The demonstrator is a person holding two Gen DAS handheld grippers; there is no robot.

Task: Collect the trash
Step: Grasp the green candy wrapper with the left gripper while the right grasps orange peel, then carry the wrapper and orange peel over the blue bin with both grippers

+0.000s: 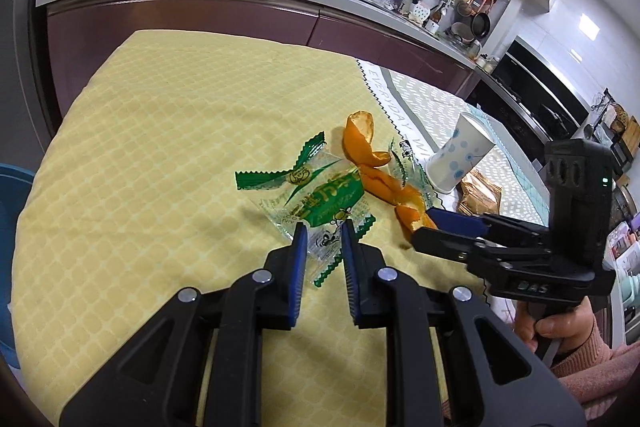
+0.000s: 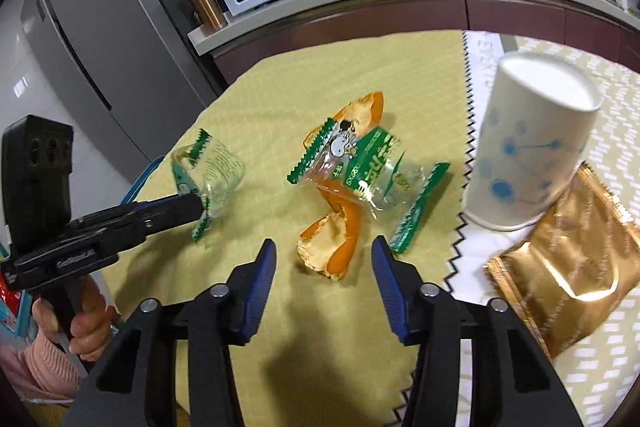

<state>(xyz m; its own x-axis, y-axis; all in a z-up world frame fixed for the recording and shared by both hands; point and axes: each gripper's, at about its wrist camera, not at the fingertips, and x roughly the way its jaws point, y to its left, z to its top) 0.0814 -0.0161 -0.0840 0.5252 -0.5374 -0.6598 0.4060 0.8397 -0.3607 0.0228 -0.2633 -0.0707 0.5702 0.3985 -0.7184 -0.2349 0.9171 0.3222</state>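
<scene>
My left gripper (image 1: pixel 323 227) was pinched on a clear green wrapper (image 2: pixel 208 171), lifted off the yellow cloth (image 1: pixel 160 147). My right gripper (image 2: pixel 324 251) stood open astride the orange peel (image 2: pixel 332 247) lying there. I judged it best to sink lower and close on the peel's thick fold, sparing the second wrapper (image 2: pixel 360 163) draped across it.

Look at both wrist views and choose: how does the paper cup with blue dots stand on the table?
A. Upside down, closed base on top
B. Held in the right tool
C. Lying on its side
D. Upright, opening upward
A: the paper cup shows its closed white base on top, its wider rim resting down on the table, beside the gold packet.
</scene>
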